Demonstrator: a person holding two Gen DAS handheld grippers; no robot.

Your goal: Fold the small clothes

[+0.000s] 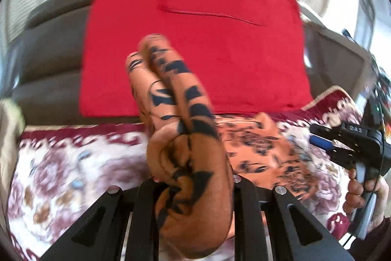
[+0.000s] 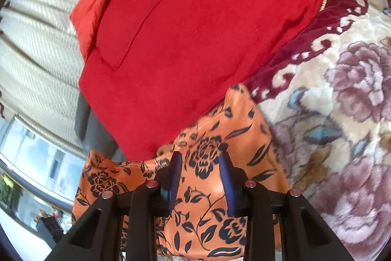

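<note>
Clearly, the orange floral garment (image 1: pixel 185 163) is bunched in the closed left gripper (image 1: pixel 193 187); it could slip out while the right gripper (image 2: pixel 200 177) is held open above it.

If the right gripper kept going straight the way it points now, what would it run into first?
Probably the orange floral cloth: it fills the gap between the right gripper fingers and lies ahead. Past it comes the red garment. Depth is hard to judge.

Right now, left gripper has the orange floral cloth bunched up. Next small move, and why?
Probably bring the right gripper down to pinch the orange floral cloth beneath it. Its blue pads stand apart with nothing clamped, while the left gripper holds a bunched fold of the same cloth, clear of the blanket. A second grip would let the cloth spread for folding.
</note>
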